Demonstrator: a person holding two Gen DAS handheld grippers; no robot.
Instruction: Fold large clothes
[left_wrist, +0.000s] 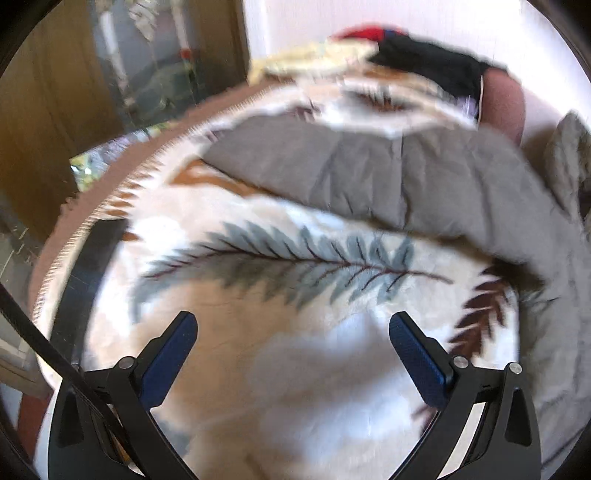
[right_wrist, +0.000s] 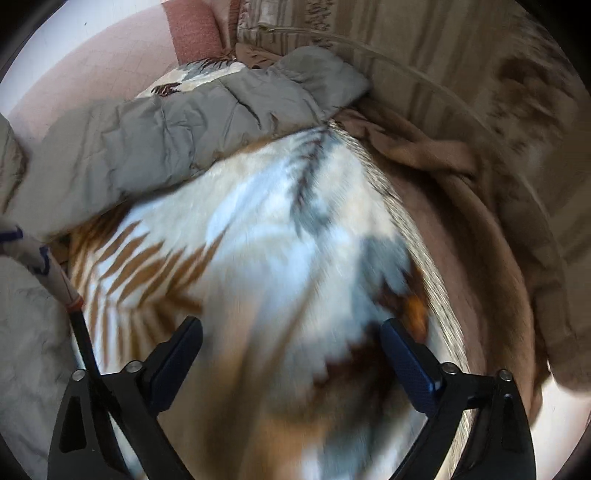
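grey jacket (left_wrist: 388, 173) on blanket (left_wrist: 280, 325), grippers wide

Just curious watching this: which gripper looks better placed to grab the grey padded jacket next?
Probably the right gripper: the grey quilted jacket shows a sleeve end lying free ahead. Left gripper, also open, faces mostly the leaf-print blanket.

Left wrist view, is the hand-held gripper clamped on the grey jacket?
No, the left hand-held gripper stands open with nothing between its fingers, above the leaf-print blanket, and the grey jacket lies farther ahead.
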